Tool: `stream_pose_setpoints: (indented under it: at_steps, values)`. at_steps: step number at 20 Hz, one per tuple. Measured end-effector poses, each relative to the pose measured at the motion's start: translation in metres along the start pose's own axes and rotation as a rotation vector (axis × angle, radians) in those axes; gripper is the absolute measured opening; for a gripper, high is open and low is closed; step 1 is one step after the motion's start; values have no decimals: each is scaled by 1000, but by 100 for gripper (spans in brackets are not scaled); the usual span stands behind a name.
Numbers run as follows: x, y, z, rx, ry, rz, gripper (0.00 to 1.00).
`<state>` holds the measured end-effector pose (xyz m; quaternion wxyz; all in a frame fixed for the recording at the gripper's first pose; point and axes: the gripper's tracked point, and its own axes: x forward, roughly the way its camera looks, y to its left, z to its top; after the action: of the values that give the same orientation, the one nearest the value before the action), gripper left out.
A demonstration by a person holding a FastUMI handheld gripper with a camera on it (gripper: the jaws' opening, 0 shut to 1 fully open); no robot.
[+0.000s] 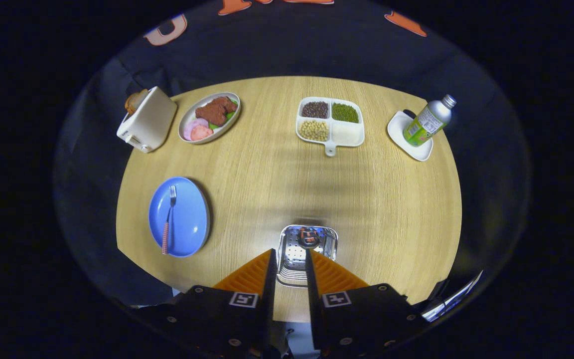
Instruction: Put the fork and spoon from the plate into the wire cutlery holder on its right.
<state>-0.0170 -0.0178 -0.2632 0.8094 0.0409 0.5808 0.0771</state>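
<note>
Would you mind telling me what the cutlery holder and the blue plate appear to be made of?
The cutlery holder, between the open tool's fingers, looks like polished perforated metal: bright reflections, rows of holes. The blue plate, holding the fork, looks like glossy plastic or glazed ceramic; uniform colour, soft sheen.

Gripper (289,254), 2 ribbed wedge fingers, black screwed mounts, square markers

The gripper (289,255), fingers parted, covers the near side walls of the shiny wire cutlery holder (307,252), and the small dark object inside it (309,236) is too unclear to identify.
</note>
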Motion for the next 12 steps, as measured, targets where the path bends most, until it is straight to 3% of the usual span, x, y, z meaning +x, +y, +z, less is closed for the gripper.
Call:
stream_pose_setpoints:
  at_steps: [4,6,8,12]
  values:
    - [-21,20,31,22,-216,10,62]
    - [-33,29,49,44,-330,12,72]
    - [-47,36,67,63,-445,9,81]
    - [-82,50,101,74,-677,-11,89]
